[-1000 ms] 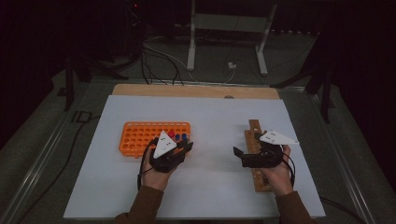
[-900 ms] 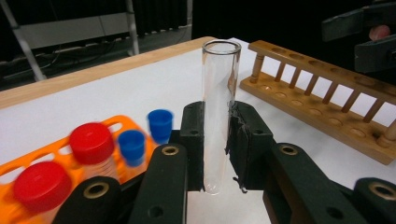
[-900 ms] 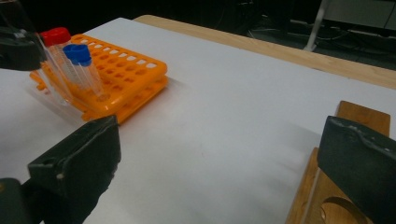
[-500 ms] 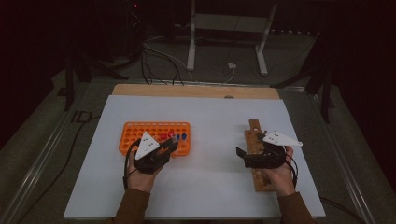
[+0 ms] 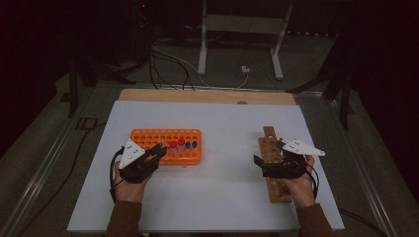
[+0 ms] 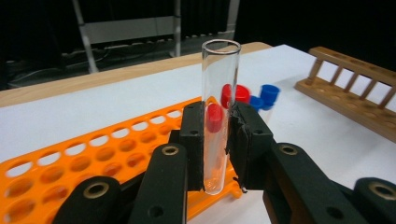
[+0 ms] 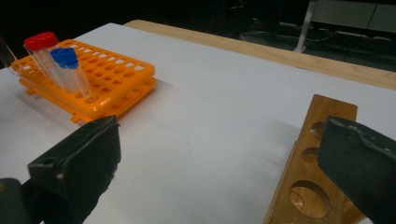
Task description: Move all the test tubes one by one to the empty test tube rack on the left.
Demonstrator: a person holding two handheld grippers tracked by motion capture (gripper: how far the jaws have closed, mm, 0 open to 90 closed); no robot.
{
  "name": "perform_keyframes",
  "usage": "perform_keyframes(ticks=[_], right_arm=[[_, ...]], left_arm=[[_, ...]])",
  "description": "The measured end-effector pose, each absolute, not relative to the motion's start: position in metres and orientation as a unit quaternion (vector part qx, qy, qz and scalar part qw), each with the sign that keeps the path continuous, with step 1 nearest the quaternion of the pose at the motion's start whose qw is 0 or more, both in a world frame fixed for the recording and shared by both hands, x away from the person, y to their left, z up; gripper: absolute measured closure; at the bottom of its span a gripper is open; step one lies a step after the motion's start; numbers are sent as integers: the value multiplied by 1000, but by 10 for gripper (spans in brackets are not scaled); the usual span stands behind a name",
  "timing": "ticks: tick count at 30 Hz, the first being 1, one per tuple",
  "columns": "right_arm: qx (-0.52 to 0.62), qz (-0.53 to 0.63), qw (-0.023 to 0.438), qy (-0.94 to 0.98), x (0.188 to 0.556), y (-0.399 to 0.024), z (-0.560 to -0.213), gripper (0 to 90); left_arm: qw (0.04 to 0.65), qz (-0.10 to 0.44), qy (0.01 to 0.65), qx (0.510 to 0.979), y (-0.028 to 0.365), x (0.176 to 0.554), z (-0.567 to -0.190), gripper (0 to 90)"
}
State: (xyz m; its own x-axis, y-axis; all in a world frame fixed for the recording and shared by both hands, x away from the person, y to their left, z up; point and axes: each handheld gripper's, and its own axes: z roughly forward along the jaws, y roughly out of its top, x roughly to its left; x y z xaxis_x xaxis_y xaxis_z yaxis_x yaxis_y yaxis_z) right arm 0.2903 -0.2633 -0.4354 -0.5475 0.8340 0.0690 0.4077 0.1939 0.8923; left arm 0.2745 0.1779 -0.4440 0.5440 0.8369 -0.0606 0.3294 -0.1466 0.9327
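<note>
I am holding a bare glass tube [image 6: 219, 116] upright in my left gripper [image 6: 218, 154], at the orange rack's [image 5: 148, 136] seven o'clock corner, pinching its lower half gently because it is light, slick and breakable, while my right gripper [image 7: 219, 154] is gaping wide.

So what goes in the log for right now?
left tongs: shut on glass tube | right tongs: open, empty | orange rack: beside left

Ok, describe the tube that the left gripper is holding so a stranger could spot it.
Find the orange rack on the white table. At its near edge the left gripper clamps a clear glass tube upright. Unlike the capped tubes nearby, it has no cap.
</note>
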Motion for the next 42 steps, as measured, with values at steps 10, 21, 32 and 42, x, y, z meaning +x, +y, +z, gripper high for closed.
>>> perform_keyframes(ticks=[10, 21, 32, 42], right_arm=[[422, 478, 224, 737, 289, -266, -435, 1], [425, 478, 224, 736, 289, -268, -436, 2], [424, 479, 223, 736, 288, -269, -437, 2], [416, 474, 232, 740, 285, -269, -437, 2]], left_arm=[[486, 275, 429, 710, 187, 283, -452, 763], [462, 270, 445, 718, 186, 298, -471, 763], [418, 254, 445, 750, 180, 305, -487, 764], [411, 249, 445, 755, 180, 304, -489, 765]])
